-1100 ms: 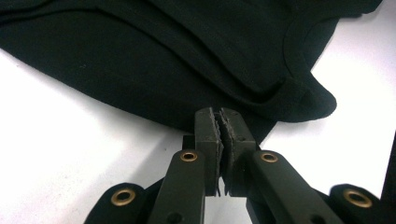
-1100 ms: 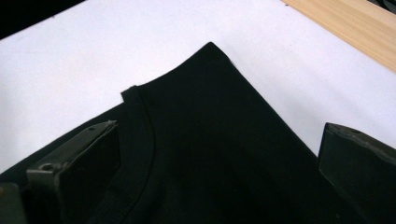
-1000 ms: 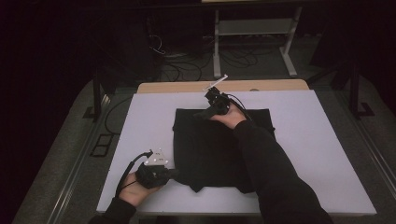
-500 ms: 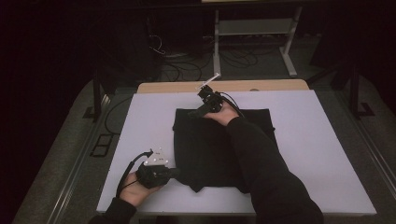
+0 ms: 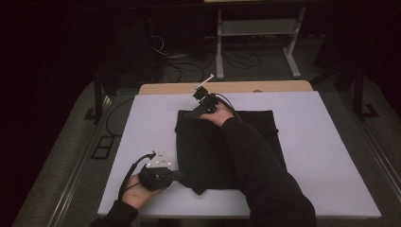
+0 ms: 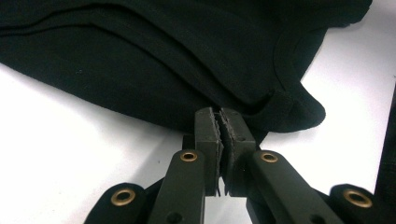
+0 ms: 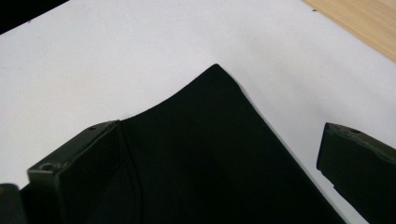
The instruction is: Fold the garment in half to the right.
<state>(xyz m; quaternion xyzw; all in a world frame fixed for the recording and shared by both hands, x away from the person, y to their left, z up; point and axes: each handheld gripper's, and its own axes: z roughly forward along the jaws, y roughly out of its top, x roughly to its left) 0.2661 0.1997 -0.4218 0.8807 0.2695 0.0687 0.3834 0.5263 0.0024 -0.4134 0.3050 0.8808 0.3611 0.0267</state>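
Left gripper view shows left hand-held gripper [image 6: 219, 122] clamping black garment [image 6: 163, 60]; right hand-held gripper [image 7: 219, 154] gapes empty.

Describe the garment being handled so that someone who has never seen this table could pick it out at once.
Start at the white table top. In its middle lies the black garment, folded flat into a rough rectangle. It is the one dark cloth on the white surface; the left gripper is shut on its near edge, and the right gripper stands open over its far left corner.
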